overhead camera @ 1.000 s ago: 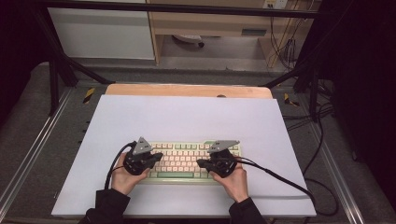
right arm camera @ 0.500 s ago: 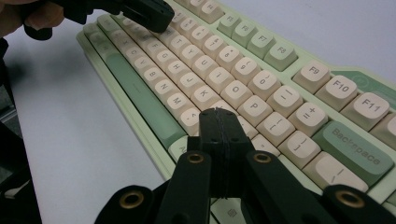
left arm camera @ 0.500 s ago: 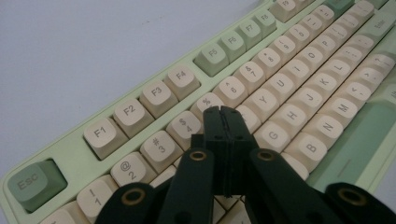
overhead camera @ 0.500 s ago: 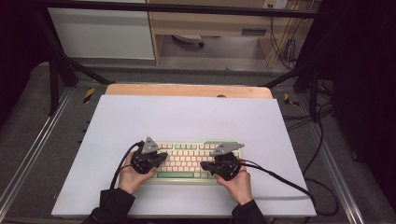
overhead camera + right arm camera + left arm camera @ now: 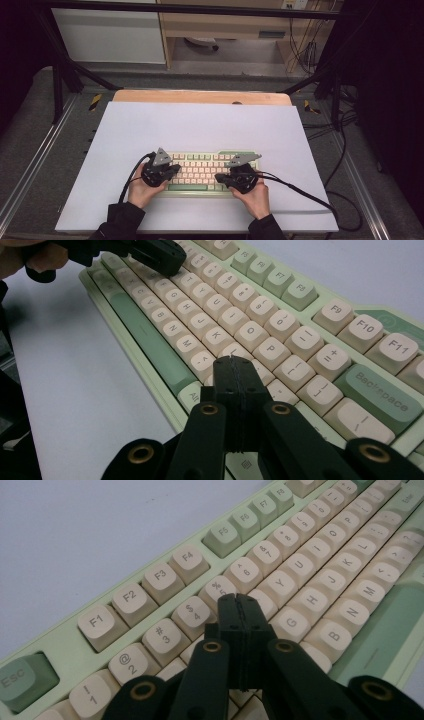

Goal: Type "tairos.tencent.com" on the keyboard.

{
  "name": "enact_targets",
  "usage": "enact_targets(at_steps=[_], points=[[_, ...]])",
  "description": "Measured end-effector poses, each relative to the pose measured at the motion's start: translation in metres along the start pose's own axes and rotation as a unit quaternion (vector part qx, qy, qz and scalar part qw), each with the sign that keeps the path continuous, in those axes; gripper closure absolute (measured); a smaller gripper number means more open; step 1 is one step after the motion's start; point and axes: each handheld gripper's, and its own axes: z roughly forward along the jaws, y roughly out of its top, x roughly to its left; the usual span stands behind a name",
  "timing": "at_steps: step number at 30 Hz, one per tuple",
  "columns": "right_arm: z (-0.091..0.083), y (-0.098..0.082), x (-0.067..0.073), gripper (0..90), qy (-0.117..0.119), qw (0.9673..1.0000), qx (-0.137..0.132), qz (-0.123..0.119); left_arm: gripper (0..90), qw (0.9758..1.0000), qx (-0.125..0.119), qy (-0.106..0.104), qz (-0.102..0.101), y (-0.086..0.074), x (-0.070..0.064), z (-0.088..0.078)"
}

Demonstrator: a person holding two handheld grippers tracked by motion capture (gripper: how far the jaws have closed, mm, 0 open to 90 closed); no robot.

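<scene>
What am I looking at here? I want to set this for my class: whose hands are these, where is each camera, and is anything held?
A person sits at a table covered with a pale sheet and holds a black two-jaw tool in each hand: the left gripper and the right gripper. One camera looks down from above; another rides on each gripper, looking along its jaws. On the sheet lies a pale green keyboard with cream keys. Both grippers are shut with nothing between the jaws, and their closed tips are poised over the keys, as if to press them.
</scene>
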Motion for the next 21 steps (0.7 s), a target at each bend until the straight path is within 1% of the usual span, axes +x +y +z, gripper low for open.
enact_targets(at_steps=[5,9,12,21], points=[[-0.001,0.0,0.0,90.0,-0.001,1.0,-0.001,0.0,89.8,1.0,0.0,0.0,0.001,0.0,0.0,-0.001],[-0.001,0.0,0.0,90.0,-0.001,1.0,-0.001,-0.001,89.8,1.0,-0.007,-0.004,0.002,0.001,-0.001,-0.006],[-0.001,0.0,0.0,90.0,0.0,1.0,-0.003,-0.002,89.8,1.0,-0.008,-0.004,0.003,0.0,-0.001,-0.009],[-0.003,0.002,0.0,90.0,-0.002,1.0,-0.009,0.002,89.8,0.9998,-0.017,-0.009,0.004,-0.002,0.0,-0.023]])
